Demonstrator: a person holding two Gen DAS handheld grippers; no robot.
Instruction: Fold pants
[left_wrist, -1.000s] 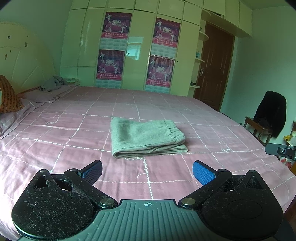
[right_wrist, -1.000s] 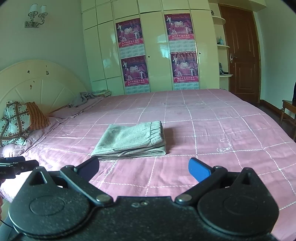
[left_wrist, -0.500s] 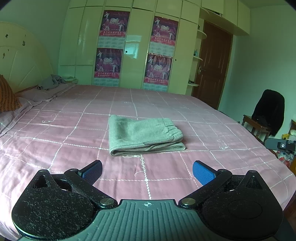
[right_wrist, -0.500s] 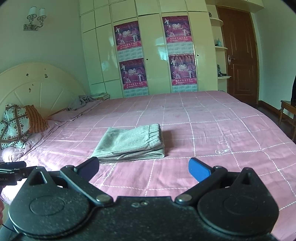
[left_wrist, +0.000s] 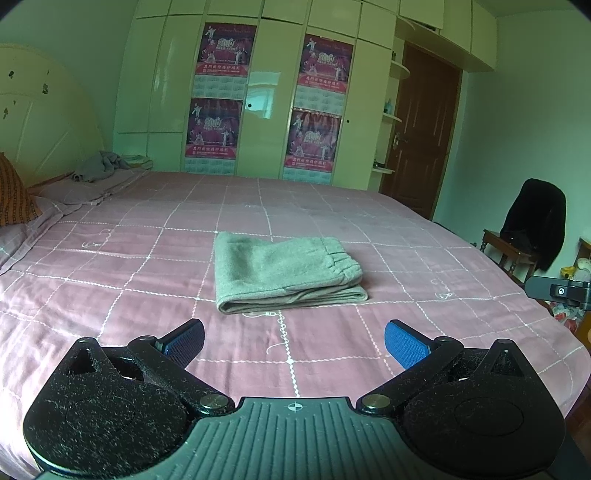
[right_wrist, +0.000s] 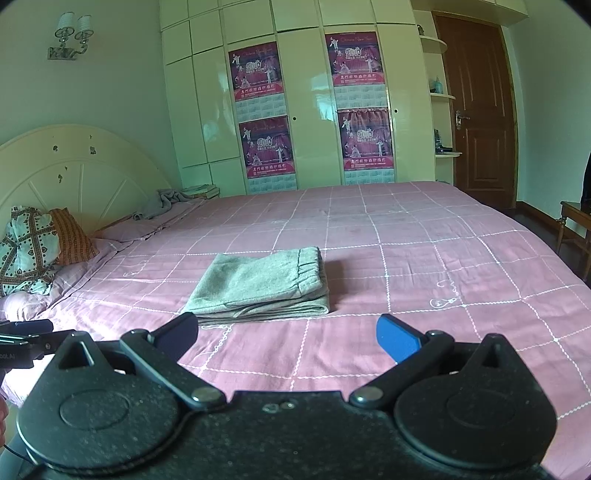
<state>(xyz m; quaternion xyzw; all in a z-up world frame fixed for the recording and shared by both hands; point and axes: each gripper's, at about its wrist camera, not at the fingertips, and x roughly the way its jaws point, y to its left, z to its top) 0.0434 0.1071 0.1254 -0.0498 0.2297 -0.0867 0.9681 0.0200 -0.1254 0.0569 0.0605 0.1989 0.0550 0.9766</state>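
Note:
Grey pants (left_wrist: 284, 271) lie folded into a neat rectangle in the middle of the pink checked bed (left_wrist: 110, 288), elastic waistband on the right side. The same folded pants (right_wrist: 258, 284) show in the right wrist view. My left gripper (left_wrist: 293, 339) hovers open over the near part of the bed, well short of the pants, nothing between its blue pads. My right gripper (right_wrist: 286, 334) is open too, empty, just in front of the pants' near edge. A bit of the right gripper (left_wrist: 557, 291) shows at the right edge of the left wrist view.
A cream headboard (right_wrist: 74, 173) and patterned pillows (right_wrist: 26, 251) stand at the left. A crumpled grey cloth (left_wrist: 99, 166) lies at the far corner. Wardrobe doors with posters (left_wrist: 221, 96) back the bed. A chair with a dark garment (left_wrist: 535, 225) stands right, near a brown door (right_wrist: 476, 110).
Both grippers have drawn back and lifted slightly from the pants, so the view tilts up. The pants lie unchanged and both grippers stay open.

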